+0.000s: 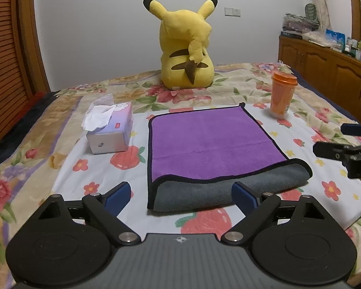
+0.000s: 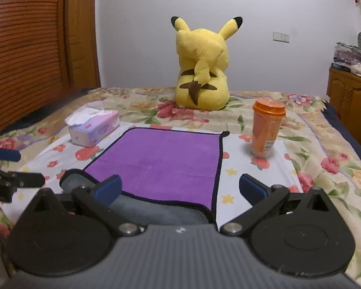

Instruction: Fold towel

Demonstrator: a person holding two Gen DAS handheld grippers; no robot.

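Note:
A purple towel (image 1: 211, 139) with a black hem and grey underside lies flat on the floral bedspread, its near edge rolled over so the grey side shows. It also shows in the right wrist view (image 2: 161, 163). My left gripper (image 1: 180, 195) is open and empty, just short of the towel's near left corner. My right gripper (image 2: 180, 187) is open and empty over the towel's near right corner. The right gripper's fingers also show at the right edge of the left wrist view (image 1: 349, 149).
A tissue box (image 1: 110, 130) stands left of the towel, an orange lidded cup (image 1: 282, 94) to its far right. A yellow plush toy (image 1: 187, 45) sits behind. A wooden cabinet (image 1: 325, 72) runs along the right, a slatted wooden door (image 1: 2, 72) on the left.

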